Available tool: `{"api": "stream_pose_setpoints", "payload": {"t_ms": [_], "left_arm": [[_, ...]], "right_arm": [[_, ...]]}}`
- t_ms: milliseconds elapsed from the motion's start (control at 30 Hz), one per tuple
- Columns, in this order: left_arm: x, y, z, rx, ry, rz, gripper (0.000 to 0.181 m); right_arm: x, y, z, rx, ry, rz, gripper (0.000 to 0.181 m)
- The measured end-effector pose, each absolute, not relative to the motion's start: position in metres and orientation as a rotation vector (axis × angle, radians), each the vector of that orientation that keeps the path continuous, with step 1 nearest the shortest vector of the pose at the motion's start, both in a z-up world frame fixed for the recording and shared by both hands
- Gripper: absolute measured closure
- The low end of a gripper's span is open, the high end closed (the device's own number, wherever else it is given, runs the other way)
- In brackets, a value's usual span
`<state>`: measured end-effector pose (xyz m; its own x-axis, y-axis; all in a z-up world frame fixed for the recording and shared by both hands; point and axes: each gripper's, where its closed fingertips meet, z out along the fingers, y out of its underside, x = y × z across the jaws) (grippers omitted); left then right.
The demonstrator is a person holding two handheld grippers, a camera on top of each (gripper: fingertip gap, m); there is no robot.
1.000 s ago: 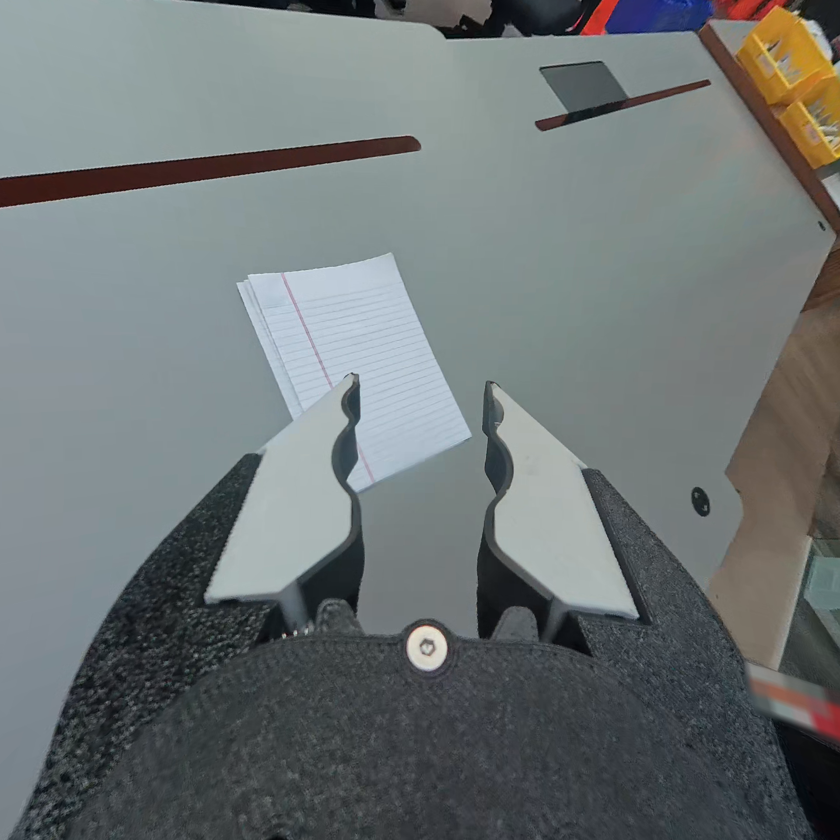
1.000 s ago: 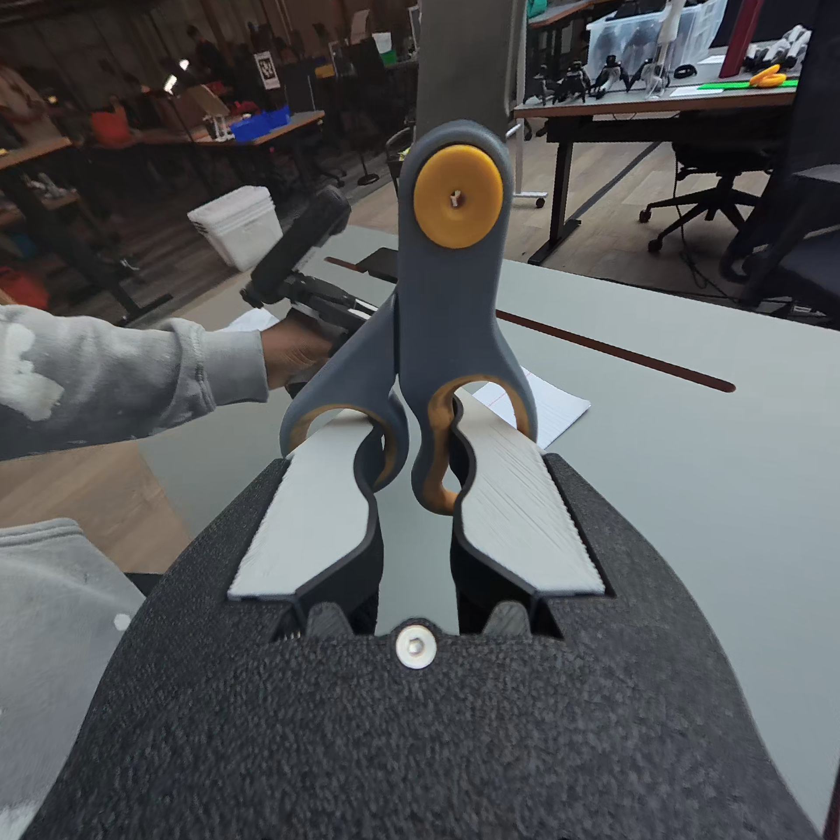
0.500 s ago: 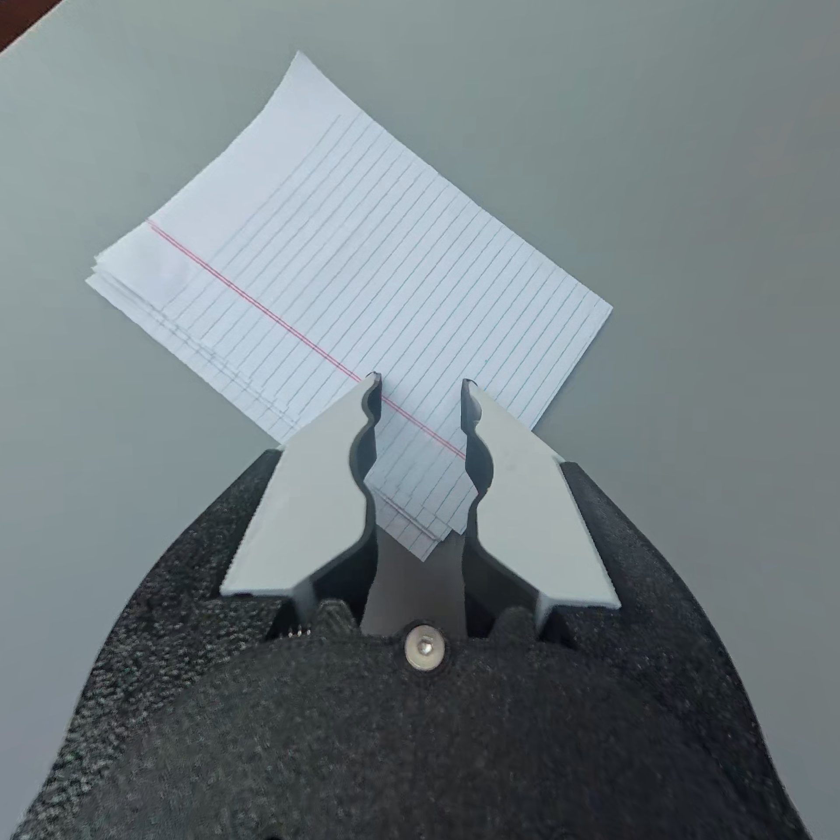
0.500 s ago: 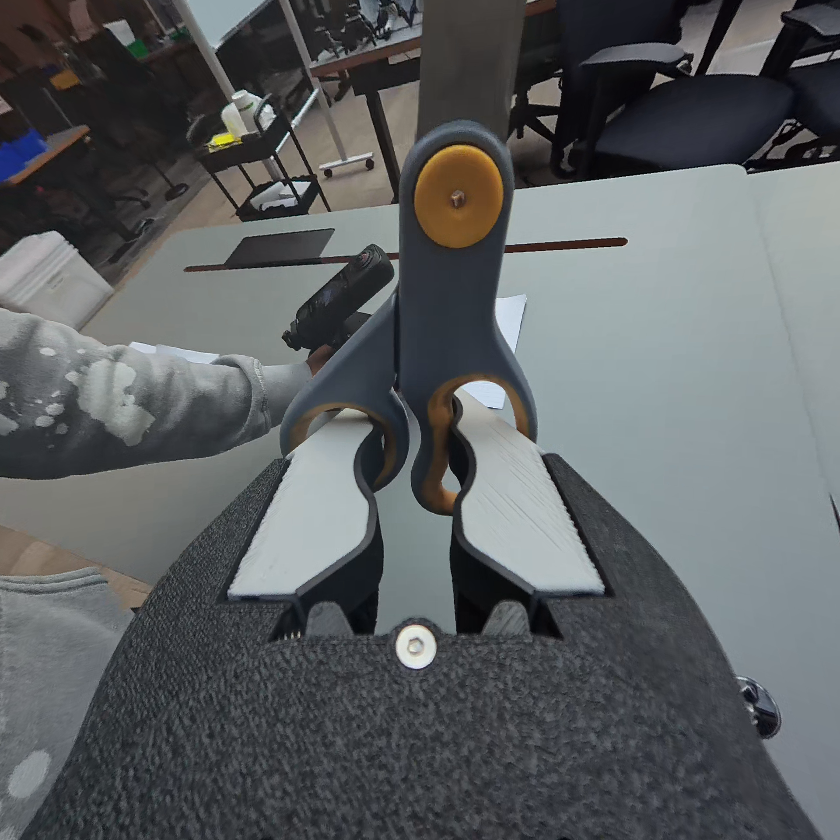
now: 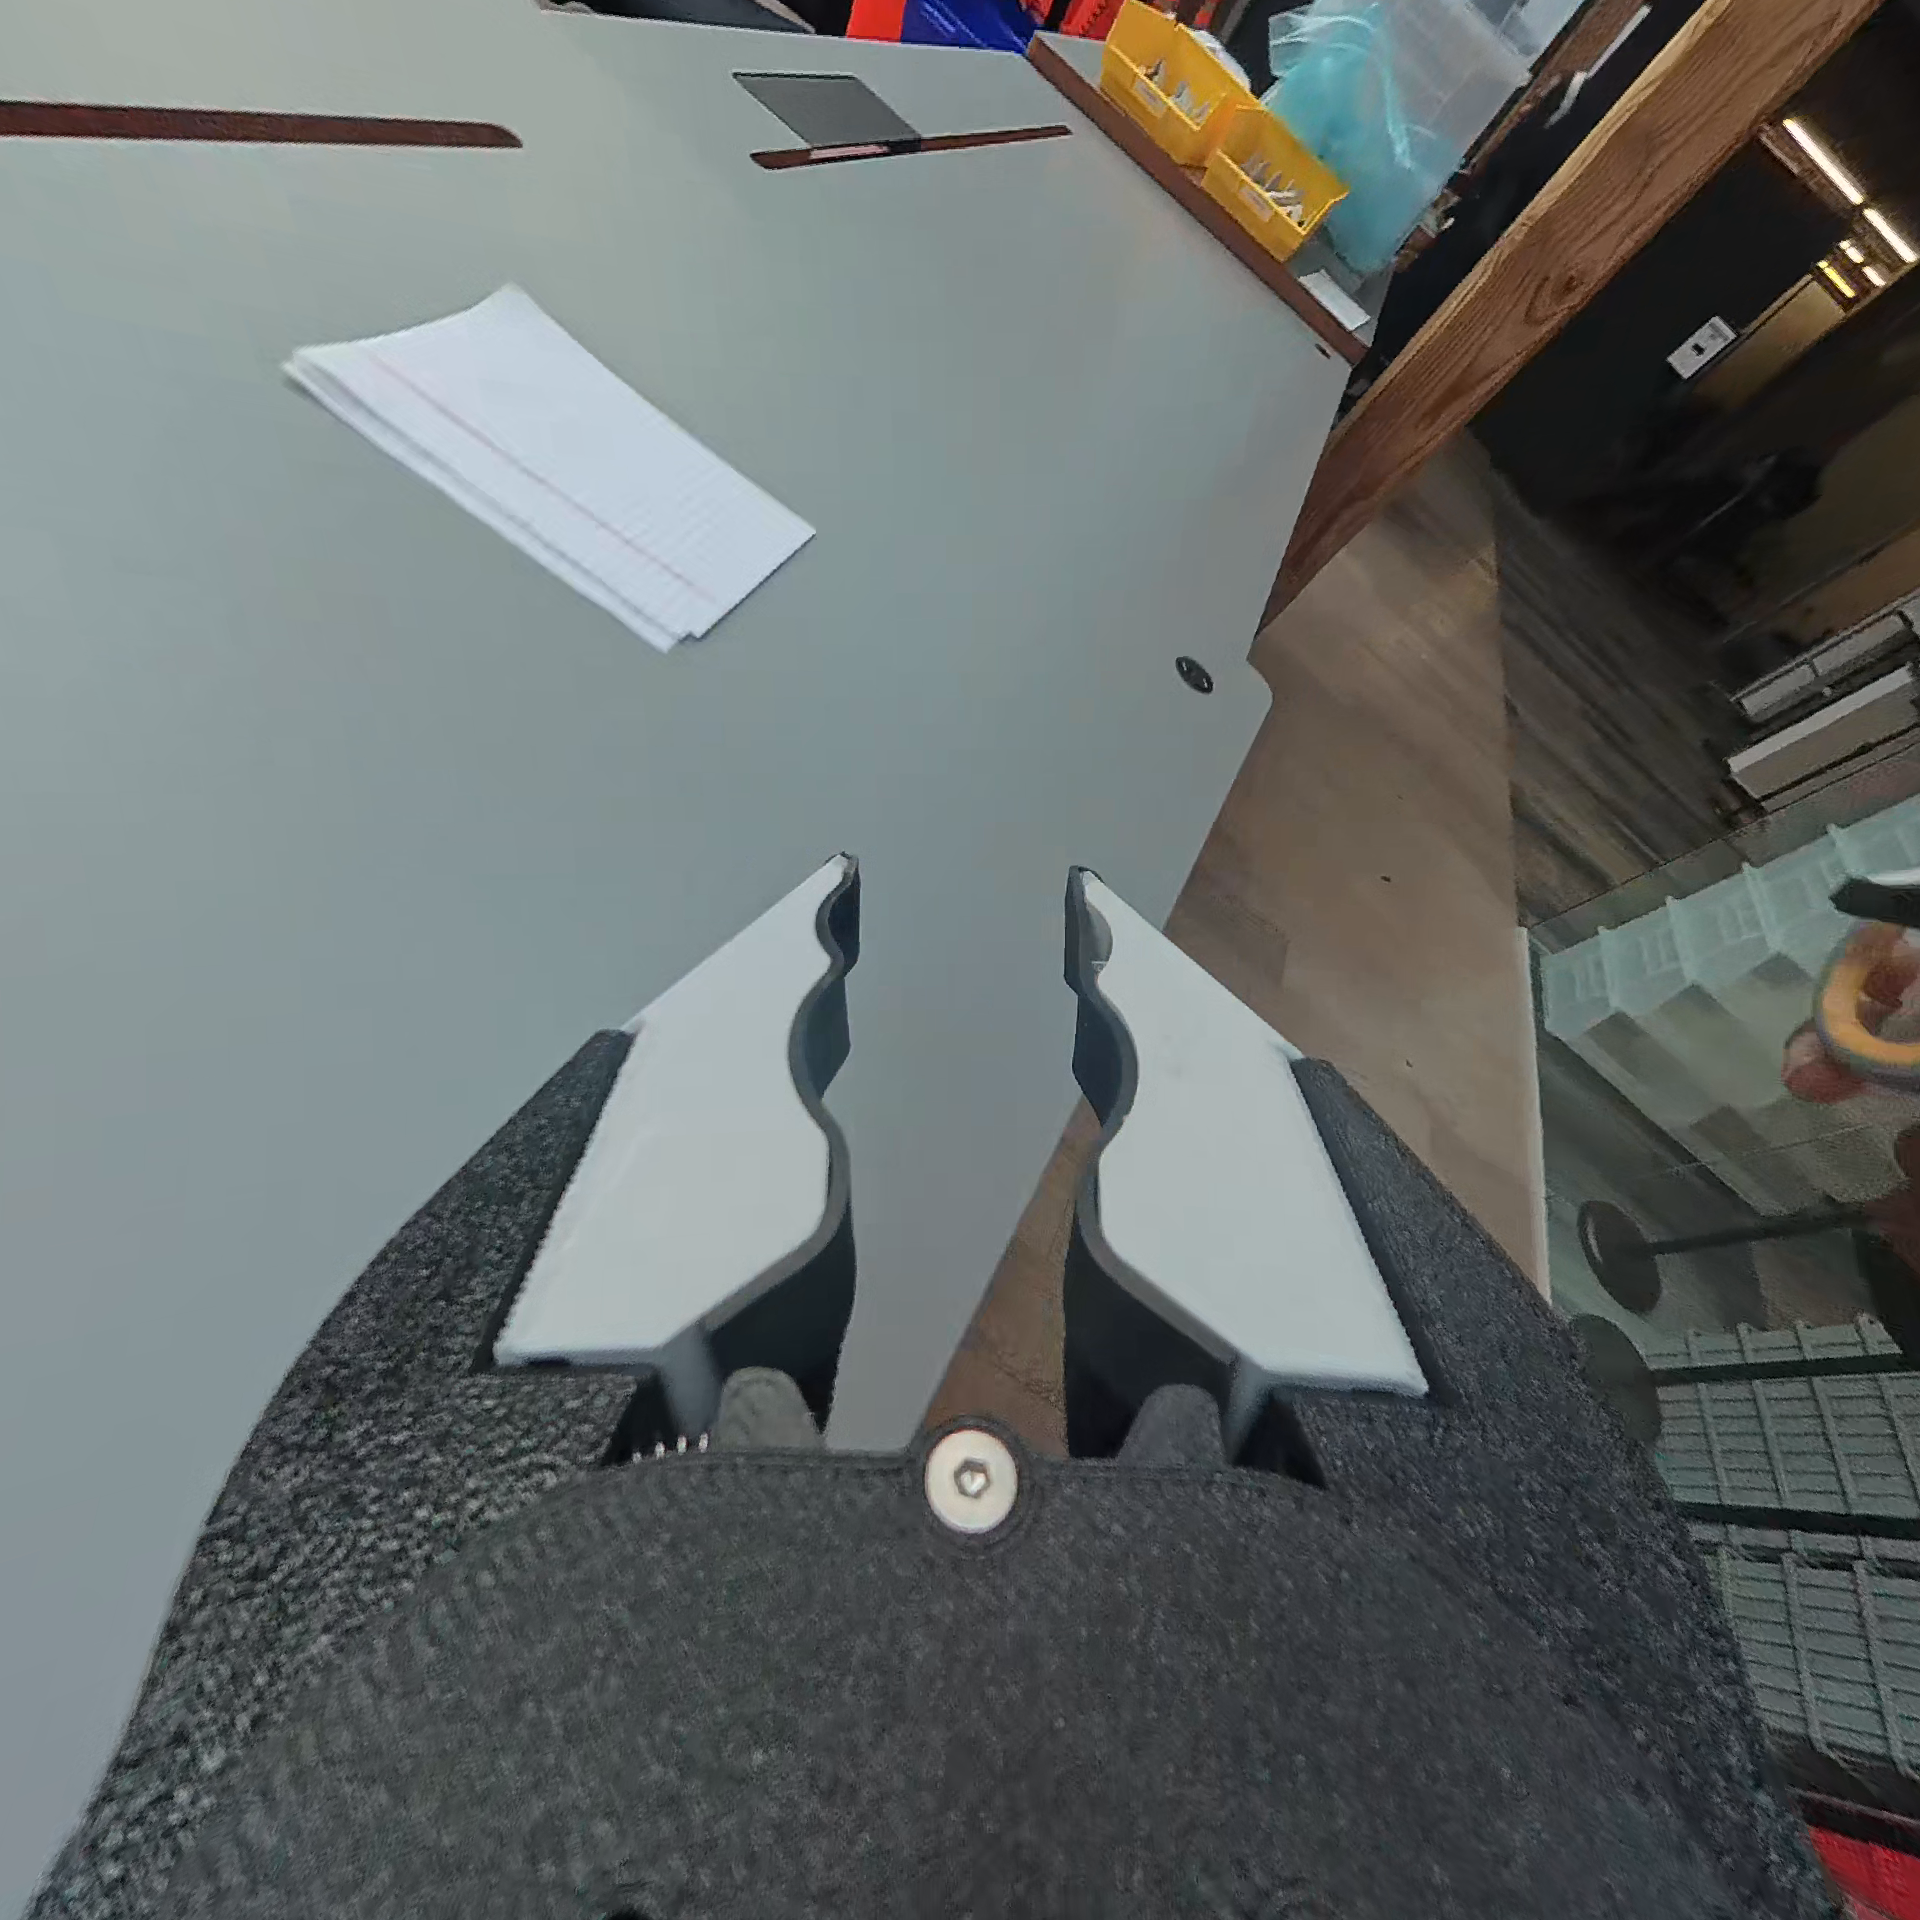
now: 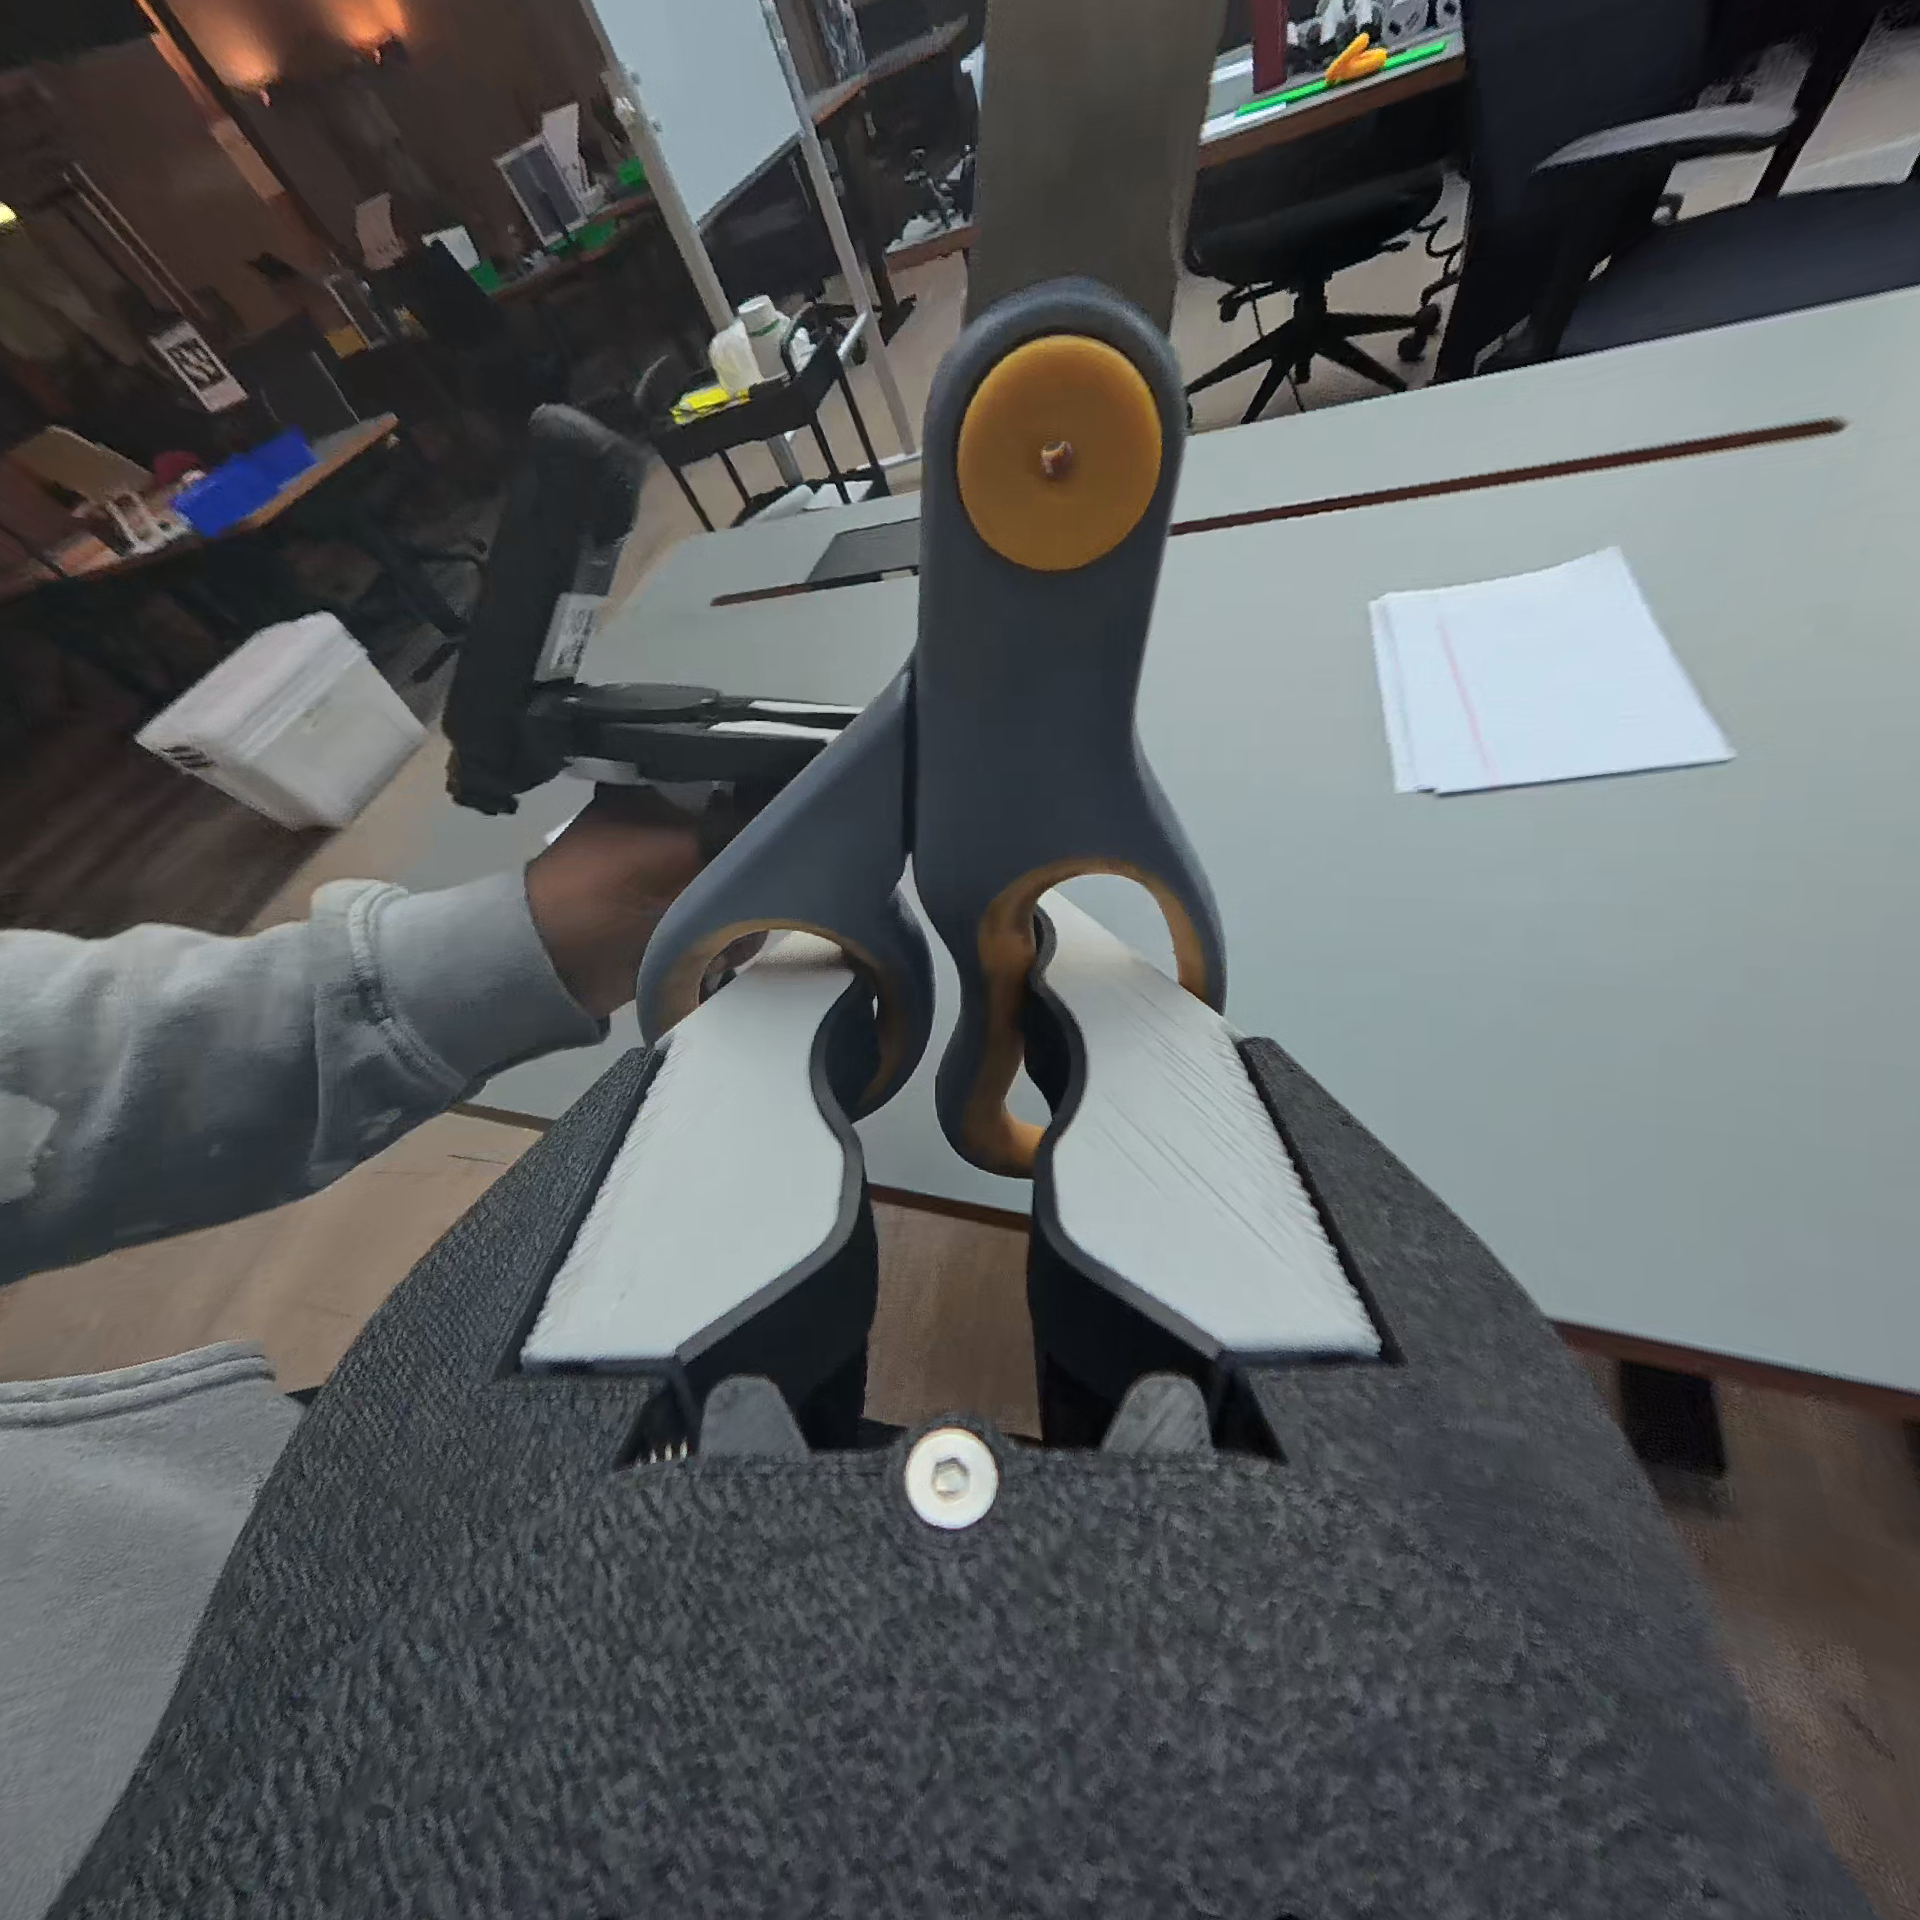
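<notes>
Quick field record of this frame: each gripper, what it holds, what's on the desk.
left gripper: open, empty, above the near desk edge
right gripper: fingers through the scissors' handle loops
scissors: grey and orange, upright, pivot end up
paper stack: lined sheets, flat on the desk, apart from both grippers
desk: grey, slotted

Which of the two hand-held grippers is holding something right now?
The right hand-held gripper: its fingers sit through the handle loops of grey-and-orange scissors. The left hand-held gripper is open and empty above the grey table.
</notes>
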<state>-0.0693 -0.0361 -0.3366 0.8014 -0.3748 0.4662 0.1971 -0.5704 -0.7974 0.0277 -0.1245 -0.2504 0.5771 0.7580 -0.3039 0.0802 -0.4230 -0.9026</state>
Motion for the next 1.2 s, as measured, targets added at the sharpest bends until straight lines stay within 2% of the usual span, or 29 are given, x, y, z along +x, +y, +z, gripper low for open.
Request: {"api": "stream_pose_setpoints", "payload": {"t_ms": [200,400,800,1000,1200], "left_arm": [[-0.203,-0.246,-0.332,-2.109,-0.076,-0.603,0.141],[-0.375,-0.371,-0.3,-2.011,-0.225,-0.33,0.137],[-0.744,-0.597,-0.278,-1.91,-0.342,-0.159,0.13],[-0.892,-0.631,-0.264,-1.922,-0.38,-0.102,0.121],[-1.006,-0.567,-0.292,-1.919,-0.409,-0.064,0.119]], "right_arm": [[-0.017,-0.247,-0.252,-1.965,-0.58,1.029,0.16],[-0.093,-0.324,-0.276,-2.04,-0.628,0.989,0.16],[-0.408,-0.417,-0.287,-2.005,-0.522,0.98,0.16],[-0.539,-0.429,-0.269,-2.006,-0.599,0.949,0.16],[-0.656,-0.37,-0.297,-2.009,-0.649,0.935,0.16]]}}
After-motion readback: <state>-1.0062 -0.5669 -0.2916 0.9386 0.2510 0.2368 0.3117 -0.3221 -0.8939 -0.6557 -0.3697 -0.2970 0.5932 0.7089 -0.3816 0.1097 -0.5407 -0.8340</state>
